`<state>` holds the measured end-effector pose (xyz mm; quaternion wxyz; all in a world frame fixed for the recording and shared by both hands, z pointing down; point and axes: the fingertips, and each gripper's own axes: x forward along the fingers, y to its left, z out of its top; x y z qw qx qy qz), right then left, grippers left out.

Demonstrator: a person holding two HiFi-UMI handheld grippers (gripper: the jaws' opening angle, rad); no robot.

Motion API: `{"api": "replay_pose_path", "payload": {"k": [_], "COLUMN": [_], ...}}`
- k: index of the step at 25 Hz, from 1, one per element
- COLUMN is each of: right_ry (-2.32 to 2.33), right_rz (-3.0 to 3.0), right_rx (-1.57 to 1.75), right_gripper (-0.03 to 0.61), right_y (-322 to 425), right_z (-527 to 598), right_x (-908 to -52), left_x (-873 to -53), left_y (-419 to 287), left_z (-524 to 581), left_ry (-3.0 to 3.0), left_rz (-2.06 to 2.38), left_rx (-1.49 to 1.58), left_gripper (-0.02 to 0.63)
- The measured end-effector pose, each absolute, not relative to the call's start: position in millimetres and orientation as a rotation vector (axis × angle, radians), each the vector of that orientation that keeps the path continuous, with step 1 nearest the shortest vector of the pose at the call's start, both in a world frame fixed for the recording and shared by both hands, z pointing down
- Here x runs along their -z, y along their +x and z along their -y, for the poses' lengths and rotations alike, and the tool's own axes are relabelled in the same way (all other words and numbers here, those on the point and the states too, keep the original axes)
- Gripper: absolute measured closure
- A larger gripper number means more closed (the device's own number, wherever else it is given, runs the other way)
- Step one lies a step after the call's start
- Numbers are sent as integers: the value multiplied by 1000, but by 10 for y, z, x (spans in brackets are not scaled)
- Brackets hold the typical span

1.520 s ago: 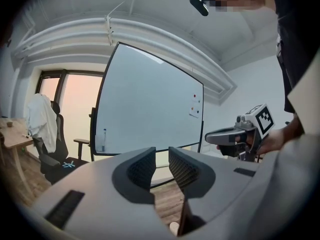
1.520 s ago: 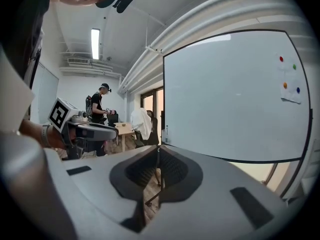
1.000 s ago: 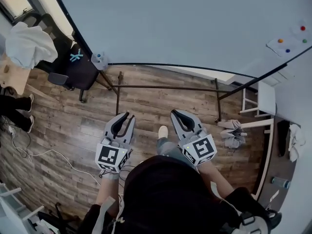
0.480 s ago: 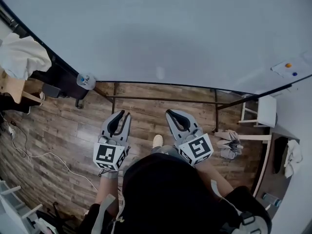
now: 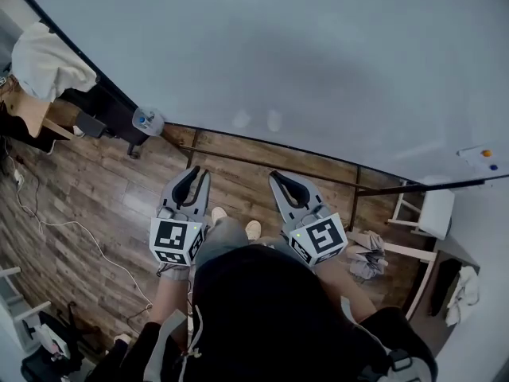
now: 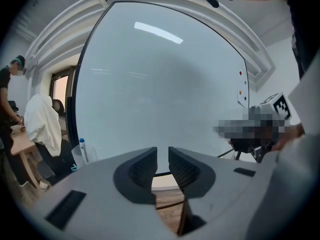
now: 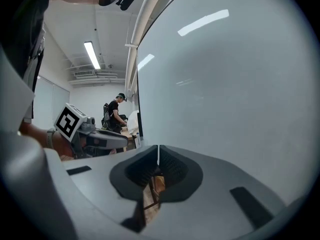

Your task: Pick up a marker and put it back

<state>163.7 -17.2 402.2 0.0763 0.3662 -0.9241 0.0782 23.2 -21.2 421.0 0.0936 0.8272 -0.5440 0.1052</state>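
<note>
The marker [image 6: 83, 149] stands upright in a cup [image 5: 148, 121] by the whiteboard's [image 5: 302, 46] lower left edge, ahead and to the left of the left claw [image 5: 193, 175]. That claw is the nearer one, slightly parted and empty. The right claw [image 5: 280, 180] is clenched on nothing, farther off.

Huge whiteboard [image 5: 302, 54] fills 12 o'clock, black stand frame [image 5: 262, 163] beneath. Wood-plank floor [image 5: 87, 205] at 9. White stool [image 5: 436, 212] at 3. White cloth [image 5: 48, 54] draped at 10. Ceiling strip light [image 7: 92, 55] lit.
</note>
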Motion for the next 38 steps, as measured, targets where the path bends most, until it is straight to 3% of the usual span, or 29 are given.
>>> {"api": "replay_pose_path", "payload": {"k": [38], "right_ry": [917], "right_rz": [2745], "right_rx": [-141], "right_gripper": [555], "right_y": [66], "right_z": [1135], "right_x": [-3988], "left_x": [-4744], "left_y": [-1579], "left_z": [1110], "left_ry": [2252], "left_rz": [1773], "left_rx": [-294], "left_gripper": [541]}}
